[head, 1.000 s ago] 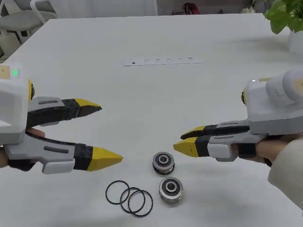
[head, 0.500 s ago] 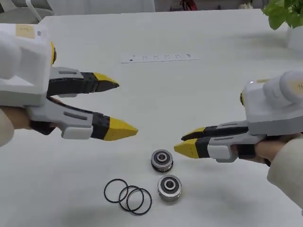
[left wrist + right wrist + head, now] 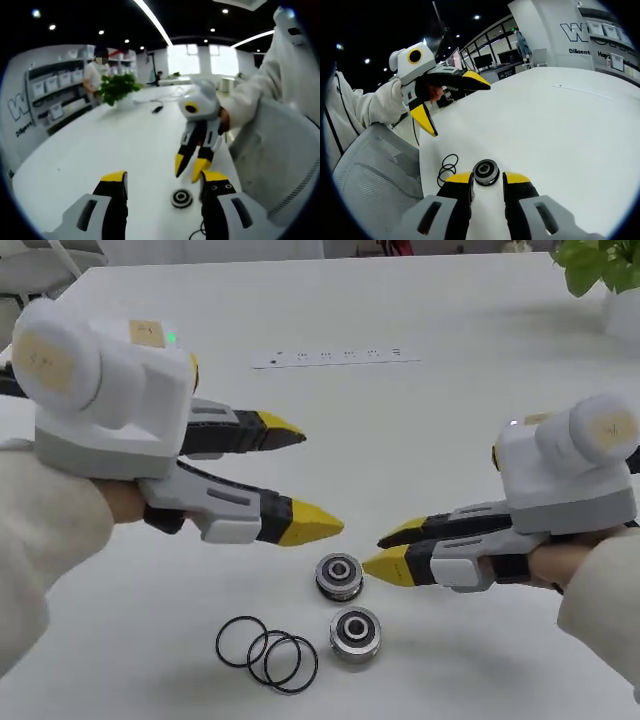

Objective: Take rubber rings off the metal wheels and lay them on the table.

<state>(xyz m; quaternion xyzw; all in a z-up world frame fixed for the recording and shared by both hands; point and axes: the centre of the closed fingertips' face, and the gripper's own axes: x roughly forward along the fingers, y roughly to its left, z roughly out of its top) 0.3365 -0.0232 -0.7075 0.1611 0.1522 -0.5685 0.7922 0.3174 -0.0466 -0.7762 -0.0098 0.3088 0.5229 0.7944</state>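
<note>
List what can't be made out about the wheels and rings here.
Head view: whether the far wheel or near wheel still carries a rubber ring; too small to tell.
Left gripper view: the loose rings are cut off by the bottom edge, so no count there.
Head view: markings on the white strip are too small to read.

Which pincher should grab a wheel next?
Probably the right gripper: its tips sit close beside a metal wheel, which lies just ahead of its jaws in the right gripper view. The left gripper hangs farther off.
</note>
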